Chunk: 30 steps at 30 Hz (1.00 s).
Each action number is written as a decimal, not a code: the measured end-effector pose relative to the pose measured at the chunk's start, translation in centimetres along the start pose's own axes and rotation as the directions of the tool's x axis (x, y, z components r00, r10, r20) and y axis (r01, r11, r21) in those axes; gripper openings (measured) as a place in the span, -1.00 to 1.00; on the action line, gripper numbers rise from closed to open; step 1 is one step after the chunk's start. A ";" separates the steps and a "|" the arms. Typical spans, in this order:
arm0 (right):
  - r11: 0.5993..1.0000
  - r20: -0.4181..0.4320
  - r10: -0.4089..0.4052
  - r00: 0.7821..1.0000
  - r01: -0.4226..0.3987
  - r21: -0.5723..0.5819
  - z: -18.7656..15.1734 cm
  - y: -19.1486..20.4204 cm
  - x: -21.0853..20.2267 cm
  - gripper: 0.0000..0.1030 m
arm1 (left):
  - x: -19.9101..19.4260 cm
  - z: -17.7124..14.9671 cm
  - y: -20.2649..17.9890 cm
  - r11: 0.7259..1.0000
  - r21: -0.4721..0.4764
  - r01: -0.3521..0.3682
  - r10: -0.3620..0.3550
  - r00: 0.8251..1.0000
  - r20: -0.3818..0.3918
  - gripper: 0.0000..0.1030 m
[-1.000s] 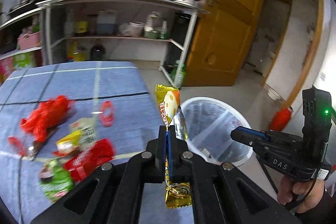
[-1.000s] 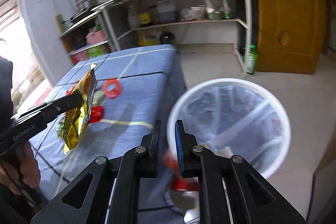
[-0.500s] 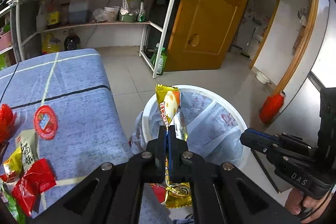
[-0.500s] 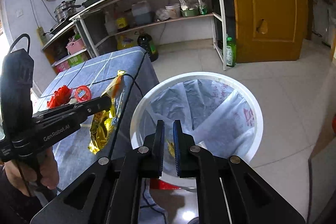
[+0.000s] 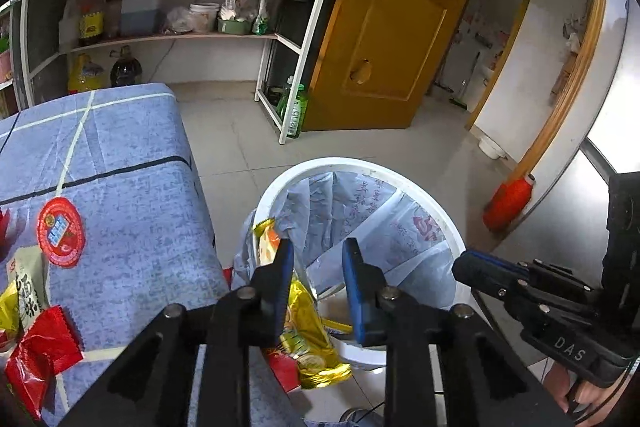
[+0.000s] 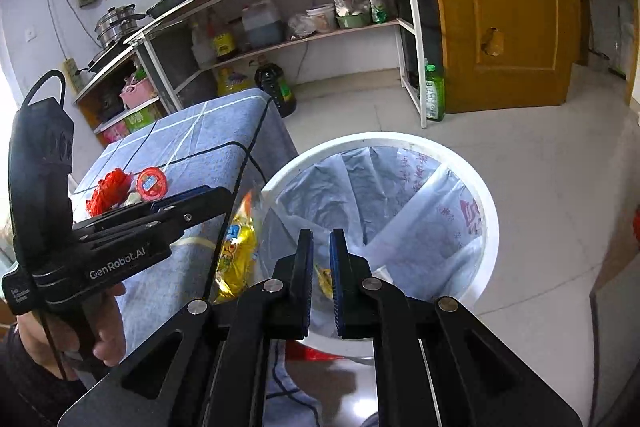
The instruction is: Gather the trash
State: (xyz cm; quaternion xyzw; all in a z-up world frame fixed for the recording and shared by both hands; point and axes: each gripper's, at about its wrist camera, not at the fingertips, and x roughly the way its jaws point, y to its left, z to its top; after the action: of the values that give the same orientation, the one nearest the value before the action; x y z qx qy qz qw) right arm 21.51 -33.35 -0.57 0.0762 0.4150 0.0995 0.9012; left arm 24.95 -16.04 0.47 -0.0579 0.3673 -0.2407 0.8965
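Note:
My left gripper (image 5: 316, 255) is open at the near left rim of the white bin (image 5: 448, 223), which has a pale plastic liner. A yellow snack wrapper (image 5: 308, 331) hangs free just below and left of my left fingers, by the bin's edge; it also shows in the right wrist view (image 6: 236, 251). My right gripper (image 6: 321, 247) is nearly shut and empty above the bin (image 6: 486, 195). More wrappers lie on the blue table (image 5: 120, 187): a round red lid (image 5: 61, 231) and a red wrapper (image 5: 36, 355).
A red wrapper (image 5: 284, 367) lies on the floor by the bin. A white shelf rack (image 5: 292, 67) with bottles and a kettle stands behind. A yellow door (image 5: 392, 39) is at the back right. A red object (image 5: 508, 199) leans by the door frame.
My left gripper has opened and let go of the yellow wrapper, which has dropped at the bin's left edge. Both grippers have moved closer over the bin.

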 end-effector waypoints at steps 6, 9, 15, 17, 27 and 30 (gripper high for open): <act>1.000 0.004 0.003 1.000 -0.003 0.002 0.1 0.1 -0.1 -0.83 | -0.5 0.2 0.4 1.000 -0.012 0.020 -0.020 1.000 0.017 -0.49; 1.000 0.006 0.007 1.000 -0.007 0.006 0.1 0.2 -0.1 -0.83 | -0.8 0.3 0.8 1.000 -0.014 0.017 -0.017 1.000 0.025 -0.49; 1.000 0.007 0.014 1.000 -0.014 -0.001 0.1 0.5 -0.1 -0.83 | -1.0 0.1 1.2 1.000 -0.029 0.007 -0.006 1.000 0.023 -0.49; 1.000 0.006 0.017 1.000 -0.017 -0.001 0.0 0.5 -0.1 -0.83 | -1.0 0.0 1.5 0.999 -0.035 -0.005 0.006 1.000 0.018 -0.49; 0.999 0.002 0.038 0.999 -0.038 -0.001 -0.2 0.4 -0.2 -0.83 | 1.0 -0.9 2.2 0.997 -0.043 -0.071 0.068 0.996 -0.058 -0.16; 0.999 -0.003 0.044 0.999 -0.044 0.002 -0.3 0.5 -0.1 -0.83 | 1.6 -0.8 2.3 0.995 -0.043 -0.085 0.083 0.995 -0.060 -0.16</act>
State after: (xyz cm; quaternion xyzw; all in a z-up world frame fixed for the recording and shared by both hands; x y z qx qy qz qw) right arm 21.10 -32.92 -0.58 0.0861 0.4148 0.1191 0.8980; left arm 26.30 -14.71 -1.73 -0.0556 0.4008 -0.1961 0.8932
